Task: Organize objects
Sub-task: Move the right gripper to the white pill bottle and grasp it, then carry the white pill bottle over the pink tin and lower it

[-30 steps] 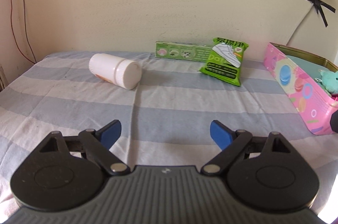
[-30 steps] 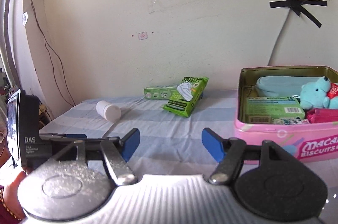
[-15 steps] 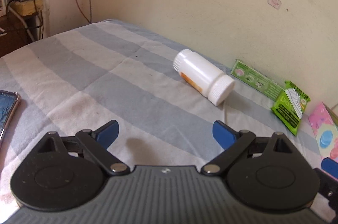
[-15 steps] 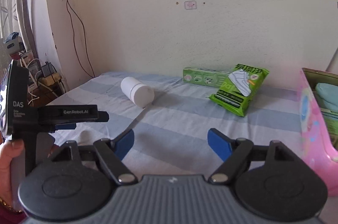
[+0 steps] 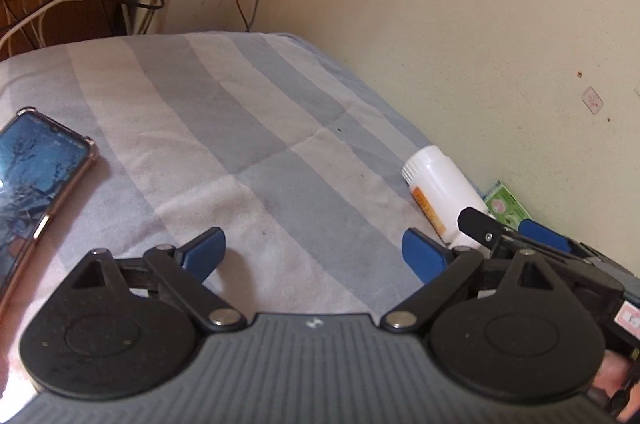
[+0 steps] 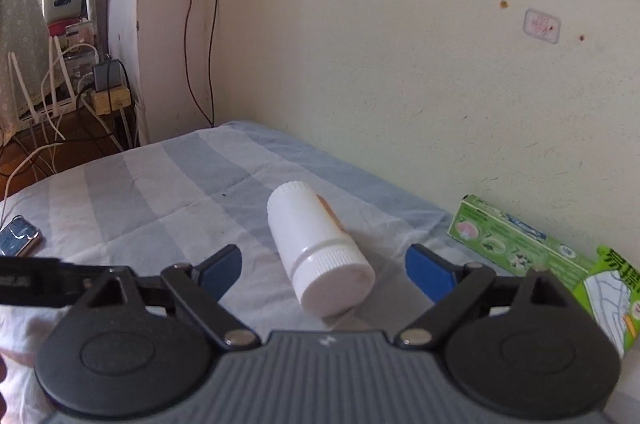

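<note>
A white bottle (image 6: 320, 250) with a ribbed cap lies on its side on the striped bedsheet, cap end toward me. My right gripper (image 6: 320, 268) hangs just before it, jaws opening wide, and the cap end sits between the blue fingertips without touching either. In the left wrist view the same bottle (image 5: 440, 198) lies to the right. My left gripper (image 5: 316, 252) stands open over bare sheet with nothing between its fingers. The right gripper's fingers (image 5: 544, 234) show beside the bottle there.
A green box (image 6: 516, 242) lies along the wall, with a green packet (image 6: 612, 298) to its right. A phone (image 5: 36, 176) rests on the sheet at the left. A shelf with cables and a router (image 6: 60, 92) stands beyond the bed's left end.
Both grippers swung left across the bed. The right one came up close to the white bottle and its jaws widened. The pink tin left both views; the phone came into the left view.
</note>
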Tool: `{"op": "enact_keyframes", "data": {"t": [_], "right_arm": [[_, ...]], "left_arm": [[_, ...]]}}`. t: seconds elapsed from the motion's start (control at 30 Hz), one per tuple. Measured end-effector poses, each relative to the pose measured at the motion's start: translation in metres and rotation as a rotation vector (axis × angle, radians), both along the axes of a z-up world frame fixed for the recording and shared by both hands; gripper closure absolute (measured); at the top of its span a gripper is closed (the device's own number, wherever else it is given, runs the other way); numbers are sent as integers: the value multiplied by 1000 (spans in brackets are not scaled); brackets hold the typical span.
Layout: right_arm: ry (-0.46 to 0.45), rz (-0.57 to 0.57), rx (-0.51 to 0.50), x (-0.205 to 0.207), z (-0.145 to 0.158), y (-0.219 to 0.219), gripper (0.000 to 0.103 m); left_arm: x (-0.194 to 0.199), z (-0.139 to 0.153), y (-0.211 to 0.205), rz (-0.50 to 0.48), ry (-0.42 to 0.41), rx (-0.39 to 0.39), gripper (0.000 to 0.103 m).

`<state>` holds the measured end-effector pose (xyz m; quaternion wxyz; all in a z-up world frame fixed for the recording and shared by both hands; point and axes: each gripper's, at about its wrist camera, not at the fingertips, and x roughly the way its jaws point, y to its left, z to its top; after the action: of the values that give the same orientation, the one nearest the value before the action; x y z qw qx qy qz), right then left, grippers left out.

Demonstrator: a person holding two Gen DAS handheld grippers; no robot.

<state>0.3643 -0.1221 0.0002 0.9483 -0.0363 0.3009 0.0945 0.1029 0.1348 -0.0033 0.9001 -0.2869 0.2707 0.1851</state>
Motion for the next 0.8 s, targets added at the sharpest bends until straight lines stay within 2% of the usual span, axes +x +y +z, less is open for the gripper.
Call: {"op": "enact_keyframes", "data": {"t": [0.13, 0.17, 0.2, 0.27, 0.4, 0.57, 0.7, 0.8], "right_arm": [[68, 14, 12, 24, -12, -2, 14], [89, 19, -6, 28, -17, -1, 24], [117, 29, -22, 31, -22, 1, 42], [115, 28, -59, 25, -27, 4, 51], [85, 84, -94, -10, -27, 5, 51], [81, 135, -136, -88, -19, -9, 51], [87, 144, -172, -162, -20, -23, 51], [82, 103, -180, -217, -16, -36, 51]], "left_arm": [[1, 1, -1, 12, 1, 8, 7], [3, 0, -2, 2, 10, 15, 6], [7, -1, -2, -9, 19, 25, 6], [9, -1, -6, -20, 27, 48, 6], [8, -1, -9, -31, 23, 83, 6], [8, 0, -16, -76, 17, 99, 6], [9, 1, -36, -177, -4, 144, 6], [8, 1, -59, -317, -31, 188, 6]]}}
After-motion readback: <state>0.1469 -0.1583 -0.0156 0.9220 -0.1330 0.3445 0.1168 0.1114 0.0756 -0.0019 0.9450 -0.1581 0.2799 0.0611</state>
